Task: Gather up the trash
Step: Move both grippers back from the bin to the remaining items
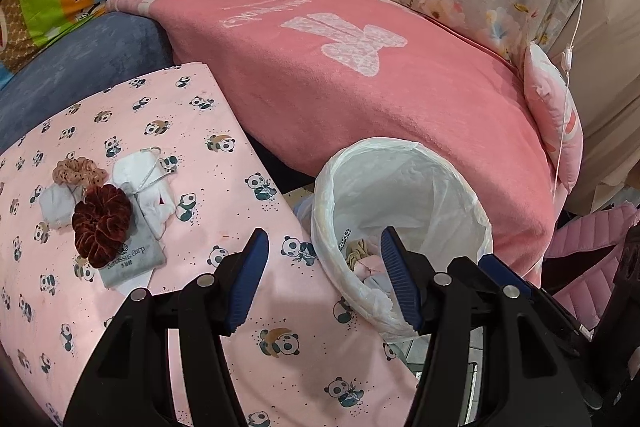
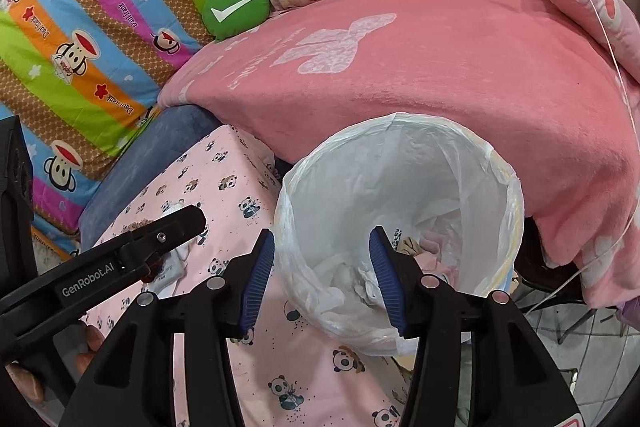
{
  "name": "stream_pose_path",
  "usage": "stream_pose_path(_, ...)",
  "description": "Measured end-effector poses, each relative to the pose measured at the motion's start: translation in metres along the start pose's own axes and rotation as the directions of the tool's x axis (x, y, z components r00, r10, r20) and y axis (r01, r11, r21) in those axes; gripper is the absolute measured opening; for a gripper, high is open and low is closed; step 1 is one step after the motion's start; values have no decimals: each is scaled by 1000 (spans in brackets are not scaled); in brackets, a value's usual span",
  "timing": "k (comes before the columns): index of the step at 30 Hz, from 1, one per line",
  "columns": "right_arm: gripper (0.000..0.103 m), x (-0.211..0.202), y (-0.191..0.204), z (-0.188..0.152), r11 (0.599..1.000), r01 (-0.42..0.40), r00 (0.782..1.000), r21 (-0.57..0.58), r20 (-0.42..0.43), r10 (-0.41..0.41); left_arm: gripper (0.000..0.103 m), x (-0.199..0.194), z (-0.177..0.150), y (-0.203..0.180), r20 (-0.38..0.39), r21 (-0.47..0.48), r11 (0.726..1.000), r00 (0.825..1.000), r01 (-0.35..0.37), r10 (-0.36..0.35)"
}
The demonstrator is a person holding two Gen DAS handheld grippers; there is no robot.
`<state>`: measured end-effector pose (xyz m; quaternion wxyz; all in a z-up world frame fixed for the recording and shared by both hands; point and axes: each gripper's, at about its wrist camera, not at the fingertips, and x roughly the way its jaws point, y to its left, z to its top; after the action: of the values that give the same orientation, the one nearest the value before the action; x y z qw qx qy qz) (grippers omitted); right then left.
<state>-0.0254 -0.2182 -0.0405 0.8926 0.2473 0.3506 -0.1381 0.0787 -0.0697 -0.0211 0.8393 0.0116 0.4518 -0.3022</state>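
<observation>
Both grippers empty over the panda-print table, bin right alongside

The right gripper hangs at the rim of the lined trash bin, jaws apart with nothing between them; crumpled scraps lie inside. The left gripper is parted and empty too, and white wrappers, two scrunchies and a grey pouch sit on the table
</observation>
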Motion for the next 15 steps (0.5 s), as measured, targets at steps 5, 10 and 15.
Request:
stream_pose_path(5,51,-1,12,-5,1000,-7,1000,-23,-8,7,56,-6,-5,13,5,-21,1000,1000,-8,8)
stream_pose_path(10,51,1,26,-10,999,-13,1000,-47,-21,12,56,-11,-10,29,5,-53,998,1000,-16,16)
stream_pose_path(15,52,7,43,-15,997,-25,999,-73,-43,21,67,-17,-16,50,11,-93,995,999,-42,43)
